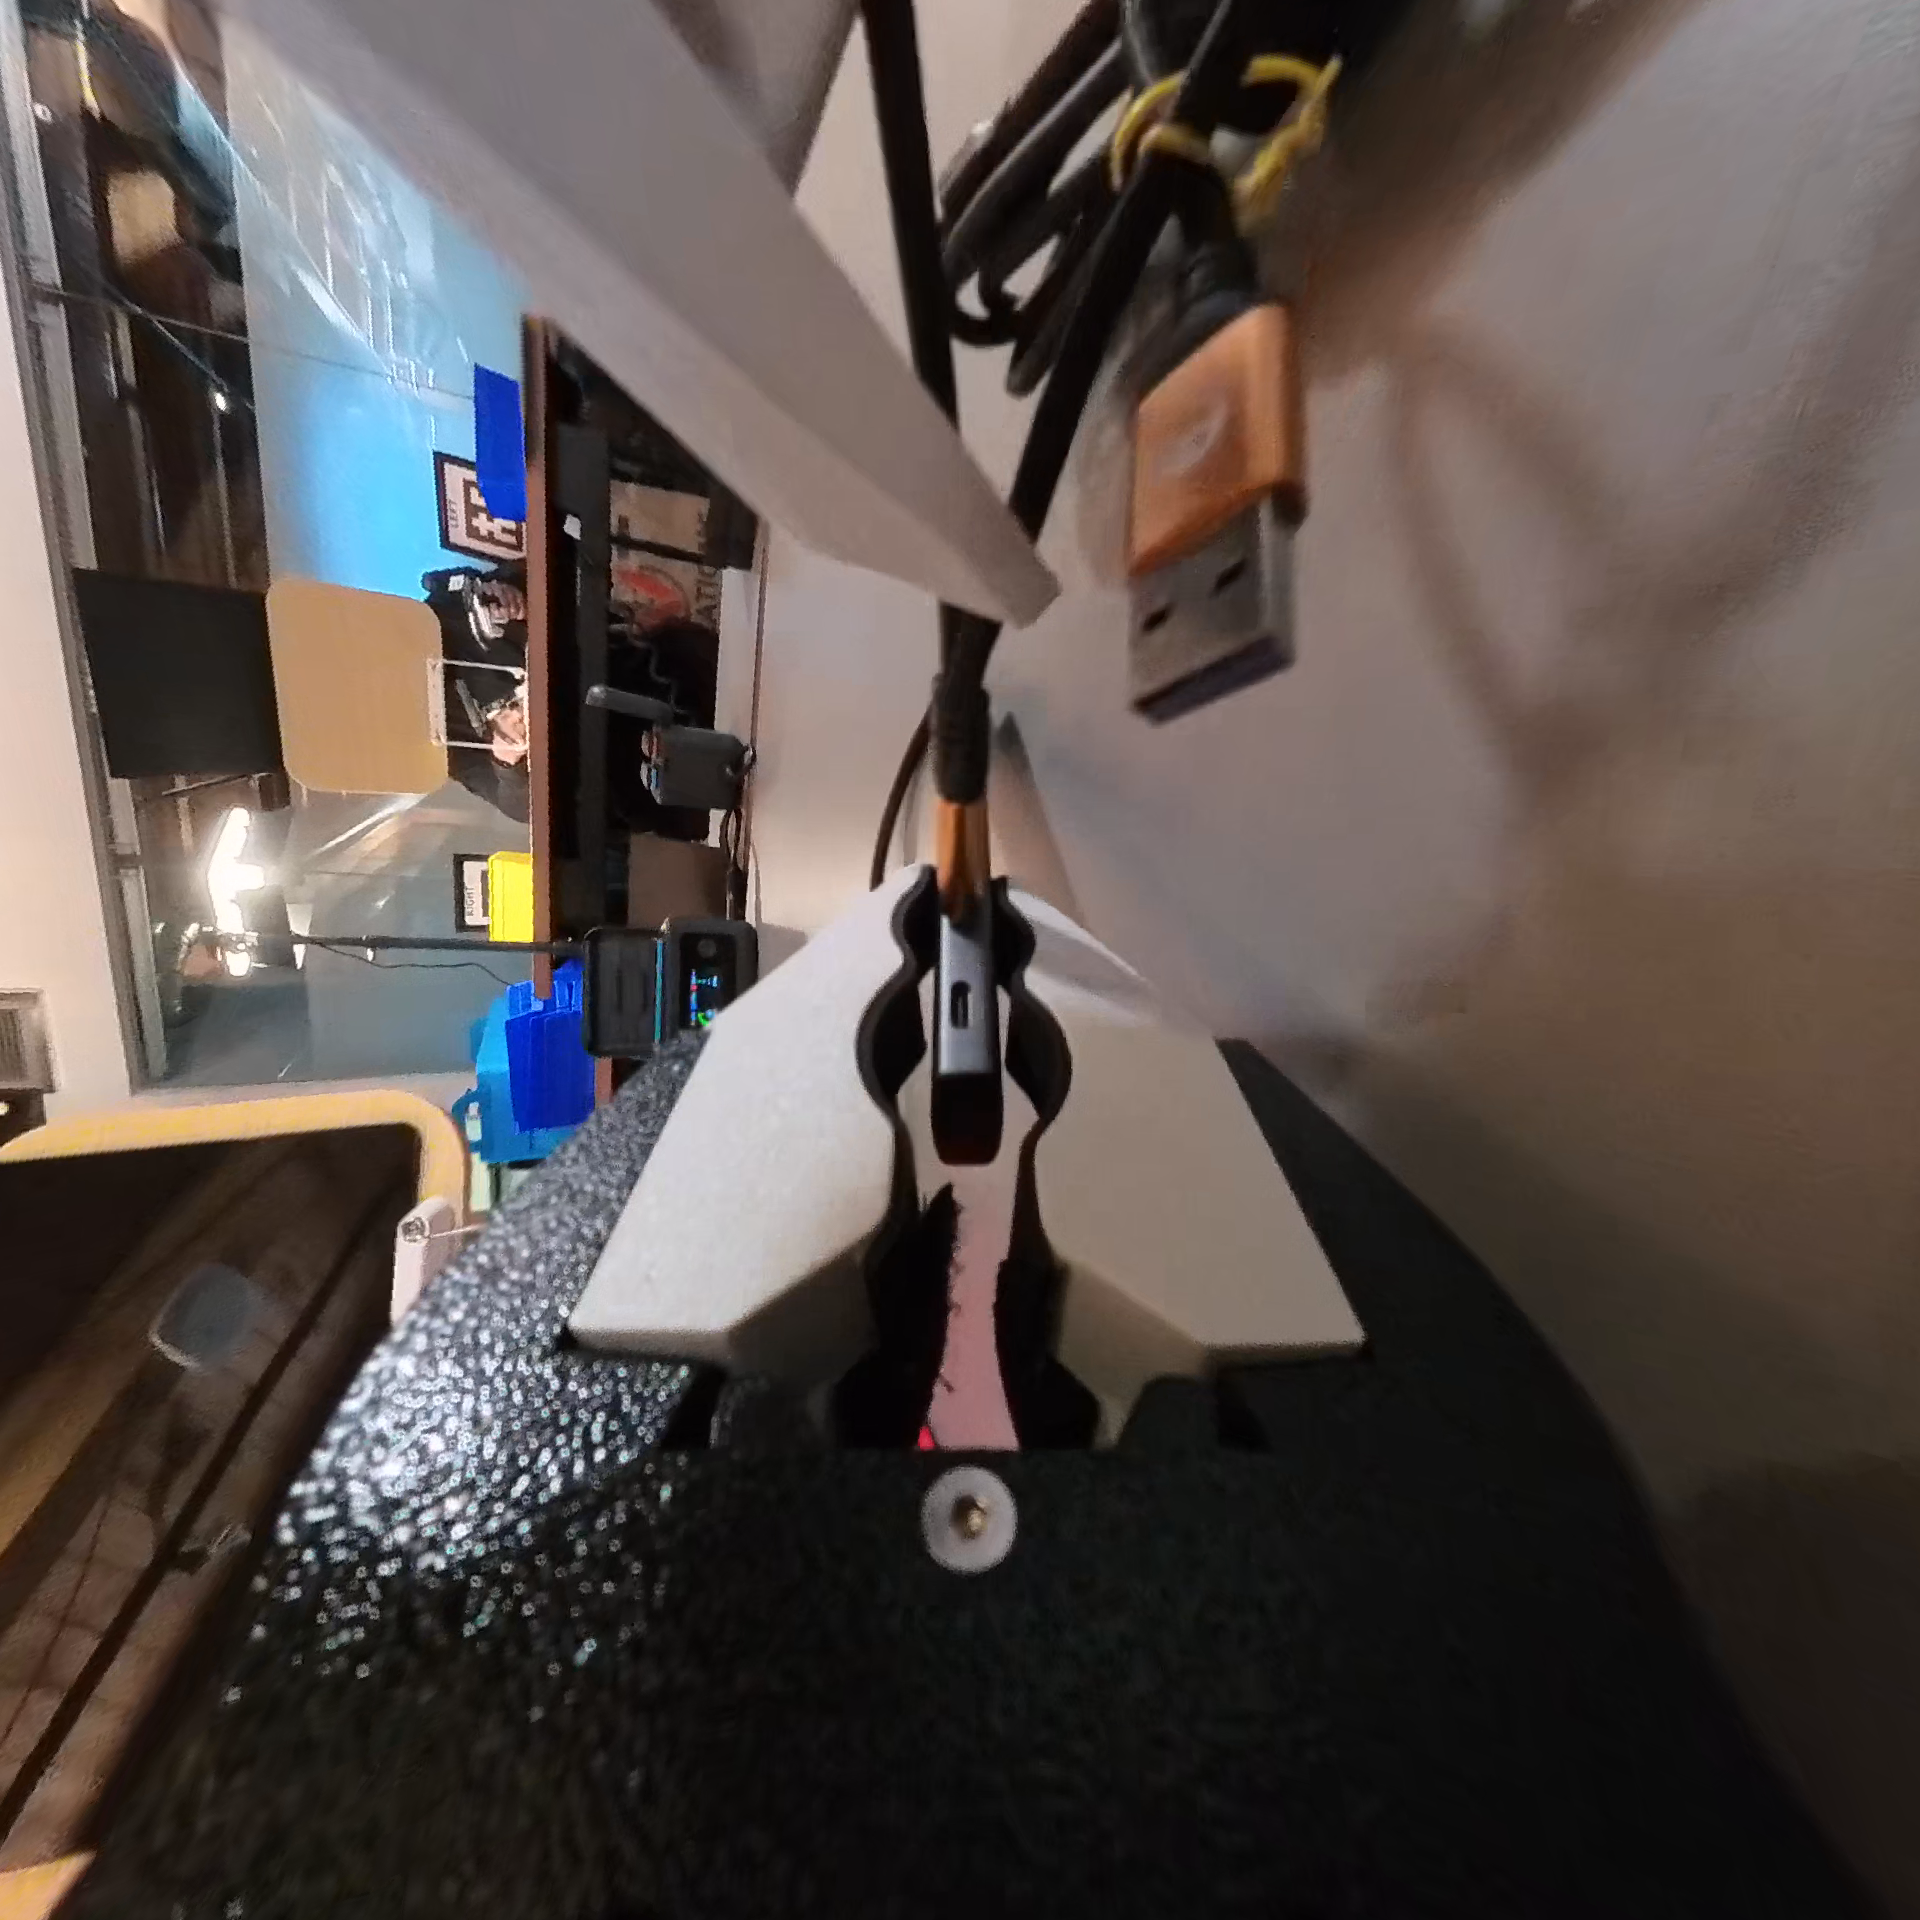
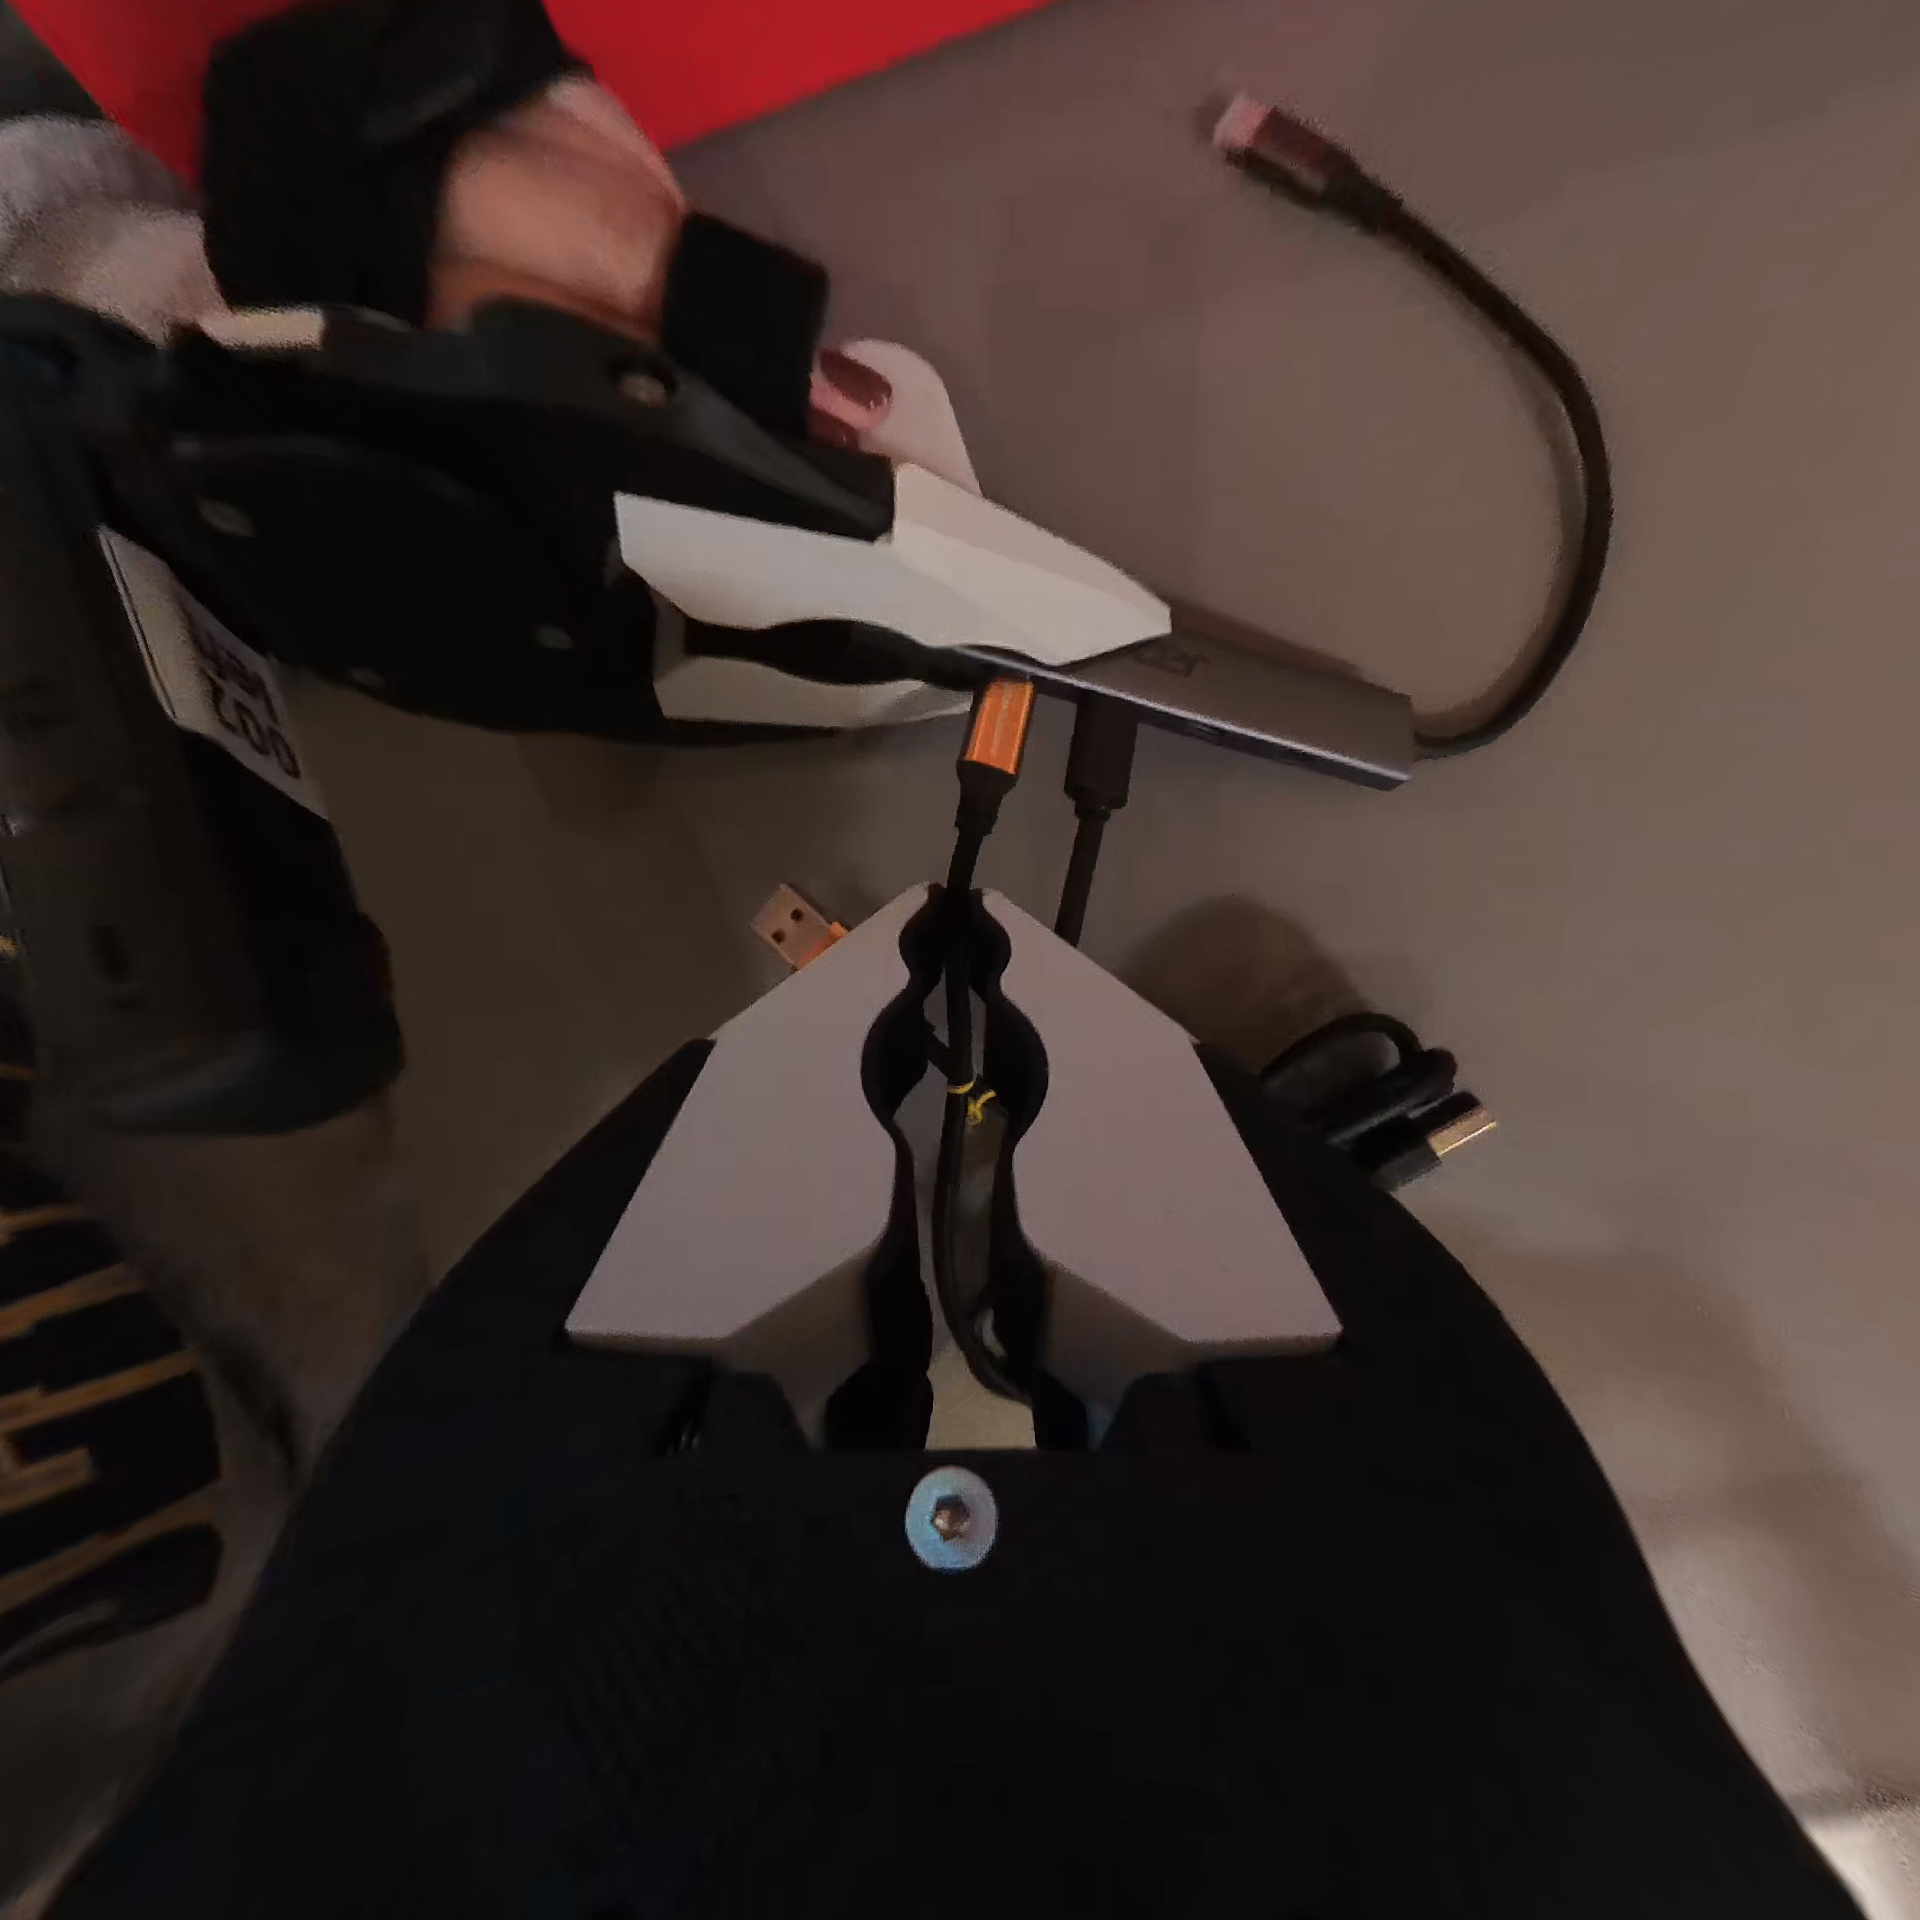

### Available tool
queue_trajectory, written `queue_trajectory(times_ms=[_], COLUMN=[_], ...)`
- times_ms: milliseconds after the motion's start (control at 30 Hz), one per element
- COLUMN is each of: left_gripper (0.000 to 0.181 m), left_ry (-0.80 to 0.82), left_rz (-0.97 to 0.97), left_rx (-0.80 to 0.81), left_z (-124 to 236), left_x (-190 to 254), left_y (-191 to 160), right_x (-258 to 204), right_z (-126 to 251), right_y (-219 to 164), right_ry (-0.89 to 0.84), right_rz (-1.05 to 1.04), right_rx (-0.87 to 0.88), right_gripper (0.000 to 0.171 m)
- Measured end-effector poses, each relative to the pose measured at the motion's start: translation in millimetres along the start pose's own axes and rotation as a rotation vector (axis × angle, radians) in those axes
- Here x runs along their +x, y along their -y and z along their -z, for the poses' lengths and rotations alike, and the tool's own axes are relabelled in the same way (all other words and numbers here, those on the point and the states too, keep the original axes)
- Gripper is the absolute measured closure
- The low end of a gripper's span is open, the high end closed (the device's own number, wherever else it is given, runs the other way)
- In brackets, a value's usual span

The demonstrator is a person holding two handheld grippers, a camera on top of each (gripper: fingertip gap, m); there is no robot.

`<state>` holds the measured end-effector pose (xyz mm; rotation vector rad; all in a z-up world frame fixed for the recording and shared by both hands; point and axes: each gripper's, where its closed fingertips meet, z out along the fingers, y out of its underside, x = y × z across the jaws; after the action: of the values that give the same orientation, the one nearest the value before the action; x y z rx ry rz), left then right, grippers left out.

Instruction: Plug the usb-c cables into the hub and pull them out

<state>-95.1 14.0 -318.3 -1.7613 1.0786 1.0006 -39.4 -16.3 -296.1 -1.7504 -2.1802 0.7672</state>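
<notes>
Right gripper: black body fills the lower frame of the right wrist view, 2 pale fingers drawn together on the thin black cable that runs up between them.

Orange-collared plug: centre of frame, at the end of that cable, seated in the near edge of the hub.

Dark plug: just right of the orange one, also seated in the hub edge.

Hub: slim grey bar, centre right, lying on the grey table; its own short black lead curves to the upper right.

Left gripper: enters from the left, held by a gloved hand at upper left, its pale fingers clamped on the hub's left end.

Left wrist view: left gripper fingers closed on the hub end, centre of frame. Orange USB-A plug and a coiled black cable bundle sit at upper right, blurred.

Loose items, right wrist view: USB-A plug beside the right gripper's left finger; coiled black cable at right.
</notes>
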Motion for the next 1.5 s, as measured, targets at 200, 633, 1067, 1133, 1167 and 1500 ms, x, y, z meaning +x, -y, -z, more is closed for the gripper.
queue_trajectory(times_ms=[200, 633, 1067, 1133, 1167, 1500], left_gripper=[0.174, 0.173, 0.172, 0.147, 0.141, 0.149], left_ry=[-0.005, 0.055, -0.098, -0.074, -0.063, -0.046], left_rz=[0.054, 0.41, 0.445, 0.546, 0.588, 0.65], left_rx=[-0.032, 0.3, 0.753, 0.737, 0.702, 0.542], left_z=[-2, 18, 65, 61, 56, 35], left_x=[-1, -40, -33, -44, -48, -48], left_y=[-6, 6, 63, 55, 48, 25], right_x=[3, 16, 17, 25, 30, 94], right_z=[-1, 111, 48, 70, 86, 312], right_y=[11, 34, 10, 11, 12, -18], right_ry=[-0.085, -0.578, -0.549, -0.589, -0.609, -0.909], right_rz=[-0.016, 0.686, 1.049, 0.956, 0.9, 0.561], right_rx=[0.082, 0.277, -0.073, -0.073, -0.056, -0.051], right_gripper=[0.17, 0.109, 0.163, 0.163, 0.163, 0.163])
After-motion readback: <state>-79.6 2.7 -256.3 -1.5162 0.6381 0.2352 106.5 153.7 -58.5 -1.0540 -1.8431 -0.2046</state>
